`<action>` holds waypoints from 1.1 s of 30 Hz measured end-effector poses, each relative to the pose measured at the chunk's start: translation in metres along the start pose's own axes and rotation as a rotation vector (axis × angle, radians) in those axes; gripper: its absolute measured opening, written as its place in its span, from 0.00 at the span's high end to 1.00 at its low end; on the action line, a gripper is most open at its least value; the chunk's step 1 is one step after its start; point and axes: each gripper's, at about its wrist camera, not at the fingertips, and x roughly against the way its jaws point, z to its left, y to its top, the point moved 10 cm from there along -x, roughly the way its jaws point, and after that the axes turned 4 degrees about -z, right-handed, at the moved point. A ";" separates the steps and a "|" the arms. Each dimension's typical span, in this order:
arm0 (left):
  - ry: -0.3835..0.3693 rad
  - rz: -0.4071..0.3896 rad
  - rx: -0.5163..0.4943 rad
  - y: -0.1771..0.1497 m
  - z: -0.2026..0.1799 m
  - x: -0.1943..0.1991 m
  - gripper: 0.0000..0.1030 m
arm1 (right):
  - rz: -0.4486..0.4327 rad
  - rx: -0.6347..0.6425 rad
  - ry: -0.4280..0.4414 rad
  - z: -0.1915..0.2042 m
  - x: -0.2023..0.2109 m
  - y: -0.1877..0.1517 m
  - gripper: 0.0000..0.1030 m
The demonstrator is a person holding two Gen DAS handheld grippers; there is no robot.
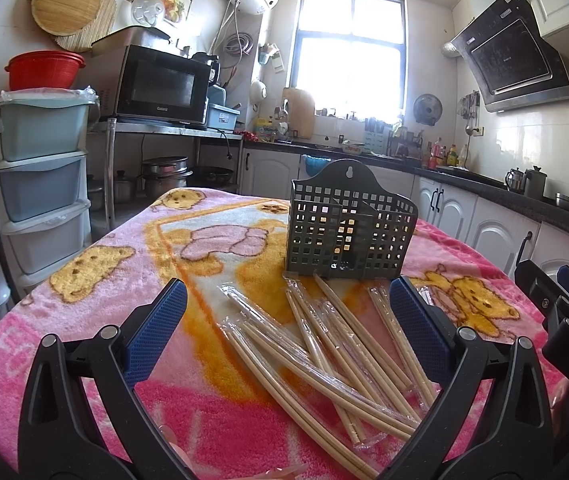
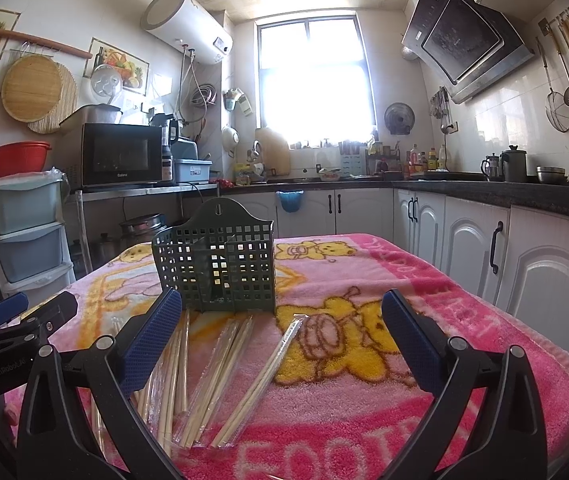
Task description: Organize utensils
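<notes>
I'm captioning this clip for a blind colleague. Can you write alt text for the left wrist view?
Pairs of pale wooden chopsticks in clear plastic sleeves lie scattered on a pink cartoon-bear blanket, in front of an upright, empty-looking grey perforated plastic utensil holder. The open left gripper frames them; the right gripper shows at the right edge.

A fluffy pink cartoon-bear blanket (image 1: pixel 84 280) covers the table. The dark grey perforated basket (image 1: pixel 348 228) looks like matt plastic. Pale wooden chopsticks (image 1: pixel 324 360) lie in glossy clear wrappers (image 2: pixel 220 356).

Pink blanket (image 1: pixel 84 320) w/ yellow bears, grey-green lattice caddy (image 1: pixel 348 224), pale wood chopsticks (image 1: pixel 336 344).
</notes>
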 end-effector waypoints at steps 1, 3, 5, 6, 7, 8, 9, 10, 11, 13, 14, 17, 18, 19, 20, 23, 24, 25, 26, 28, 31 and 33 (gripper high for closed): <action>0.000 0.000 0.001 0.000 0.000 0.000 0.09 | -0.001 0.000 0.000 0.000 0.000 0.000 0.06; 0.000 0.000 0.001 0.000 0.000 0.000 0.09 | -0.001 0.000 0.000 0.000 0.000 0.000 0.06; 0.001 0.000 0.001 0.000 0.000 0.000 0.09 | 0.000 0.000 0.000 0.001 0.000 0.000 0.06; 0.000 0.000 0.000 0.000 0.000 0.000 0.09 | 0.000 0.000 0.000 0.001 0.000 0.000 0.06; 0.001 0.000 0.000 0.000 0.000 0.000 0.09 | 0.000 -0.001 0.000 0.001 0.000 0.000 0.06; 0.001 0.000 -0.001 0.000 0.000 0.000 0.09 | 0.000 -0.001 -0.001 0.001 0.000 0.000 0.06; -0.001 0.000 0.000 0.000 0.001 0.000 0.09 | 0.000 -0.001 0.000 0.002 0.000 0.000 0.06; 0.000 -0.001 0.001 0.000 0.001 0.000 0.09 | 0.002 -0.001 0.000 0.002 -0.001 0.000 0.06; 0.000 -0.001 0.001 0.000 0.001 0.000 0.09 | 0.002 -0.001 0.000 0.003 -0.001 0.000 0.06; 0.001 -0.001 0.001 0.000 -0.001 0.000 0.09 | 0.003 -0.001 0.003 0.002 -0.002 -0.001 0.06; 0.000 -0.001 0.001 0.000 -0.001 0.000 0.09 | 0.003 0.000 0.004 0.003 -0.002 -0.001 0.06; 0.001 0.001 0.002 -0.003 -0.002 0.000 0.09 | 0.001 0.002 0.006 0.001 0.000 -0.002 0.06; 0.001 0.000 0.002 -0.003 -0.001 0.000 0.09 | 0.003 0.001 0.005 0.002 -0.001 -0.002 0.06; 0.001 0.000 0.002 -0.003 -0.001 0.000 0.09 | 0.002 0.001 0.005 0.002 -0.001 -0.002 0.06; 0.001 0.000 0.003 -0.003 -0.002 0.000 0.09 | 0.003 0.001 0.005 0.001 0.000 -0.002 0.06; 0.003 0.003 0.004 -0.004 -0.001 -0.001 0.09 | 0.004 0.003 0.006 0.003 -0.001 -0.002 0.06; 0.003 0.006 0.009 -0.002 0.002 0.000 0.09 | 0.006 0.004 0.008 0.003 -0.001 -0.002 0.06; 0.003 0.010 0.013 -0.003 0.003 0.000 0.09 | 0.008 0.005 0.010 0.003 -0.002 -0.003 0.06; 0.005 0.013 0.019 -0.003 0.005 0.000 0.09 | 0.014 0.008 0.015 0.003 -0.002 -0.002 0.06; 0.007 0.027 0.037 -0.005 0.009 -0.002 0.09 | 0.034 0.016 0.025 0.007 -0.009 -0.004 0.06; 0.028 0.047 0.052 -0.005 0.020 -0.006 0.09 | 0.075 0.025 0.047 0.011 -0.017 -0.006 0.06; 0.043 0.059 0.065 -0.004 0.026 -0.007 0.09 | 0.110 0.041 0.057 0.015 -0.024 -0.008 0.06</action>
